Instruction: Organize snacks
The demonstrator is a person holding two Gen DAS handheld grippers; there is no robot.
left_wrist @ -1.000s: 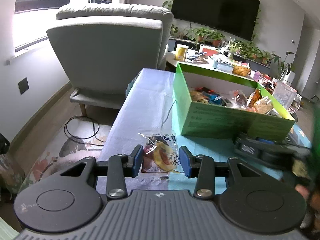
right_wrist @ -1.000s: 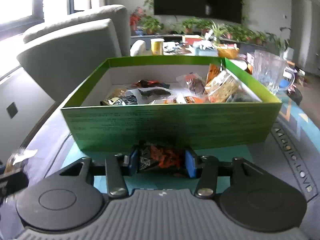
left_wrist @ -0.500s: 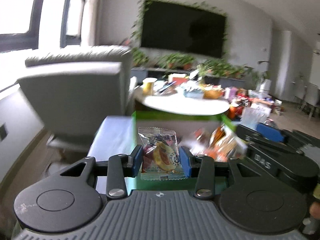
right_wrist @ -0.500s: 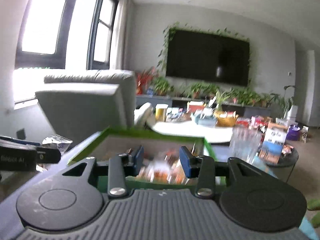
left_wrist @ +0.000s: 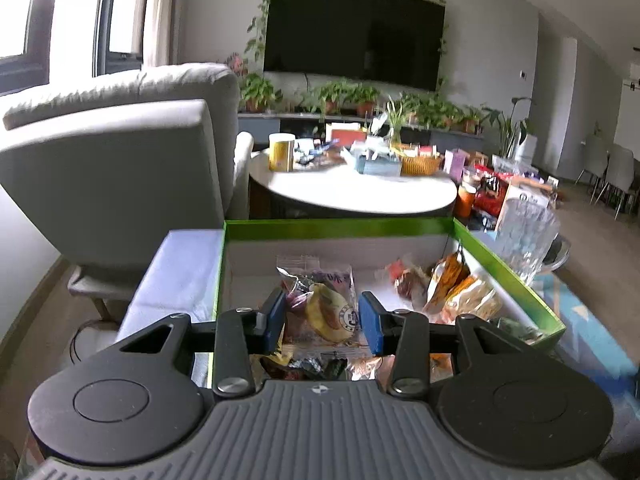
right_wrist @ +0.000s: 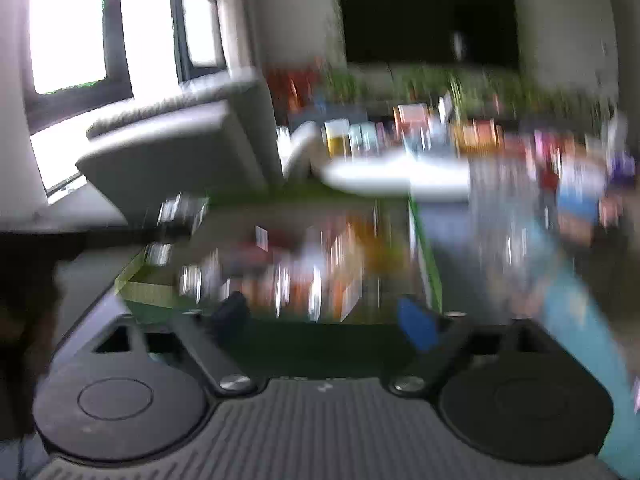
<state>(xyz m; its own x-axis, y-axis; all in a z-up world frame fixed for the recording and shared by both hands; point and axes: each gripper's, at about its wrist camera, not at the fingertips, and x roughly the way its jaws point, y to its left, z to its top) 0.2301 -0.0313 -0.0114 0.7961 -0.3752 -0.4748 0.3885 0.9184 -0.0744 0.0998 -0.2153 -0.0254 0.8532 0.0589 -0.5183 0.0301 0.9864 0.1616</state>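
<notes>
Behind the work surface stood a grey armchair (left_wrist: 120,152), a round table (left_wrist: 360,192) and a wall television (left_wrist: 352,32). My left gripper (left_wrist: 322,316), clamped on the clear snack packet (left_wrist: 320,300), had carried it from the blue cloth to above the green box (left_wrist: 340,227), so I judged a drop was due. My right gripper (right_wrist: 324,320) had just been opening; its jaws stood wide and empty, its packet gone, though blur hid where it landed. Box walls and a glass pitcher (left_wrist: 524,236) crowded the right; the box's middle lay open.
</notes>
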